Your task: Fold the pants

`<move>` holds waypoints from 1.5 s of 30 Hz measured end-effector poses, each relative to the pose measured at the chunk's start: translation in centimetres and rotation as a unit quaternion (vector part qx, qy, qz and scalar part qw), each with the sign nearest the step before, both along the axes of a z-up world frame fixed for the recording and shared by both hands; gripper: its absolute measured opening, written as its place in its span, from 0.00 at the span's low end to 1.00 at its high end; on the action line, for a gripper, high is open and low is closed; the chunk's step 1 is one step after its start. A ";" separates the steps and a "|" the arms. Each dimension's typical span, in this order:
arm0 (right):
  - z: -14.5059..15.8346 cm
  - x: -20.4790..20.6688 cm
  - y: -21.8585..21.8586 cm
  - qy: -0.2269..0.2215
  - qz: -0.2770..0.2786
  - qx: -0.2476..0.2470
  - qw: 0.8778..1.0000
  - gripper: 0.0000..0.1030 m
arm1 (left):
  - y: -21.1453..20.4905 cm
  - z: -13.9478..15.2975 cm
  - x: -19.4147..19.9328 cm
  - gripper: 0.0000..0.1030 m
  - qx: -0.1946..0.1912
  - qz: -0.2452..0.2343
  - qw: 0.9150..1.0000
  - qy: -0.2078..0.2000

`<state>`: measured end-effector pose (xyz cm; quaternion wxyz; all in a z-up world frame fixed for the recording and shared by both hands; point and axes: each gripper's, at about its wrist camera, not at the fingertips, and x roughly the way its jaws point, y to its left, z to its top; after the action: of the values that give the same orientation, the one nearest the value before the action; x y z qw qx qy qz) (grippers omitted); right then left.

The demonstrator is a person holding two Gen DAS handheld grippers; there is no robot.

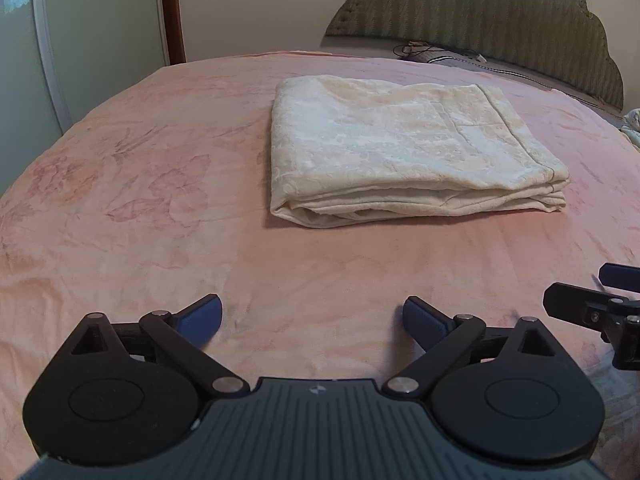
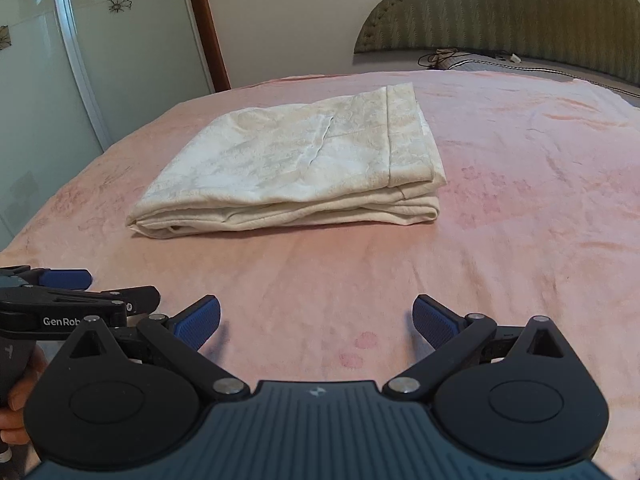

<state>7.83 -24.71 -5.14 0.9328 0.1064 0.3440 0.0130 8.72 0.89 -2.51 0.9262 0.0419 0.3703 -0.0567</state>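
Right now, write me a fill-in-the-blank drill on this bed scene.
1. The cream pants lie ____ into a stack on the pink bedspread.
2. The left gripper holds ____.
3. The right gripper has its jaws ____.
4. The headboard is ____ in colour.

Missing words: folded; nothing; open; green

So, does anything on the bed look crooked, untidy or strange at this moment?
Nothing stands out. The cream folded pants lie in a neat flat stack on the pink floral bedspread. The left gripper and right gripper are open, empty and apart from them.
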 end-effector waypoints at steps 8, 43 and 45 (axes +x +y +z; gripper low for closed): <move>-1.0 -0.3 -0.1 0.004 -0.005 -0.014 1.000 1.00 | -0.1 -0.6 -0.4 1.00 0.006 0.007 1.000 -0.015; -1.9 -0.2 0.5 -0.001 -0.007 -0.083 0.997 1.00 | 0.4 -1.2 -1.3 1.00 0.004 0.015 0.999 -0.042; -1.9 -0.2 0.5 -0.001 -0.008 -0.081 0.997 1.00 | 0.4 -1.2 -1.3 1.00 0.002 0.016 0.999 -0.041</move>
<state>7.63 -24.19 -7.05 0.9388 0.0332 0.3420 -0.0220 7.39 1.28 -3.73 0.9413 0.0399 0.3329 -0.0396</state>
